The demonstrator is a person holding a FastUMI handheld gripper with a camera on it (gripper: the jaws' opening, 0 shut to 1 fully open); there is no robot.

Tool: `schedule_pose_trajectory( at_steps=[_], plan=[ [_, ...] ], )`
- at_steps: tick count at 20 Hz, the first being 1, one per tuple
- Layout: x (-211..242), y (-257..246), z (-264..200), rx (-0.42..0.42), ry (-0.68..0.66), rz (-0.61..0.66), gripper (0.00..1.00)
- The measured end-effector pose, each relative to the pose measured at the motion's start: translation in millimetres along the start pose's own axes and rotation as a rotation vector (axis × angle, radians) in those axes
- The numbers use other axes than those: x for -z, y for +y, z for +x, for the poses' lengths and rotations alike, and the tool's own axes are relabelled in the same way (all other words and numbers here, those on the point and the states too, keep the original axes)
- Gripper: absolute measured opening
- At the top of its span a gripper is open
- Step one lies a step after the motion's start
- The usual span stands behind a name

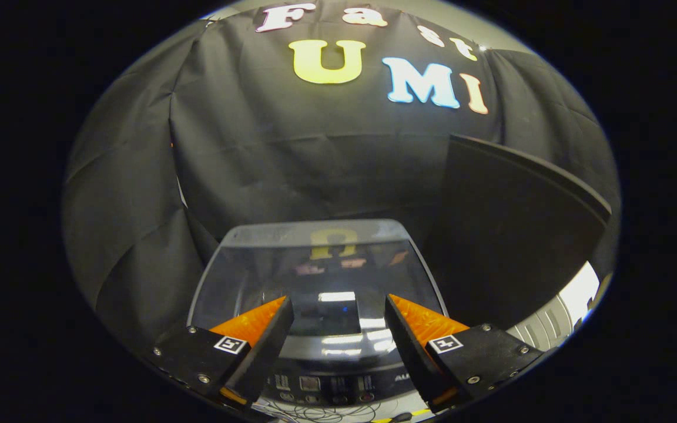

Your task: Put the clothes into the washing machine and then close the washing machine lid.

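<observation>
Gripper view: gripper fingers spread apart, nothing between them, hovering over the washing machine. Lid is down flat on the washing machine, glossy and see-through, just ahead of the fingertips. Control panel sits on the washing machine's near edge, below the fingers. Dark board stands right of the washing machine. Clothes can't be made out.

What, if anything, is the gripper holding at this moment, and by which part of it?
Nothing is held. The gripper is open, its fingers spread apart with an empty gap between them, above the closed glass lid of the washing machine.
</observation>
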State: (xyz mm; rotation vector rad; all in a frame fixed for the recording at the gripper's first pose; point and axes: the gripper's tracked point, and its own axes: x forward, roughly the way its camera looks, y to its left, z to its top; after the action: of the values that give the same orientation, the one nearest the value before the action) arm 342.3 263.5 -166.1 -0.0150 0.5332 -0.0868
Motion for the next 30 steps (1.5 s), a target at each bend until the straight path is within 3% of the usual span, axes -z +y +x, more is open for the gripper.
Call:
schedule_pose_trajectory(
  at_steps=[4,10,18,30],
  plan=[
    [17,-18,-15,0.041,0.009,-0.020,0.96],
    [-23,-38,-49,0.027,-0.125,-0.041,0.96],
    [-39,-82,-154,-0.039,-0.289,0.020,0.96],
    [9,-159,-311,-0.130,-0.395,-0.106,0.96]
  ],
)
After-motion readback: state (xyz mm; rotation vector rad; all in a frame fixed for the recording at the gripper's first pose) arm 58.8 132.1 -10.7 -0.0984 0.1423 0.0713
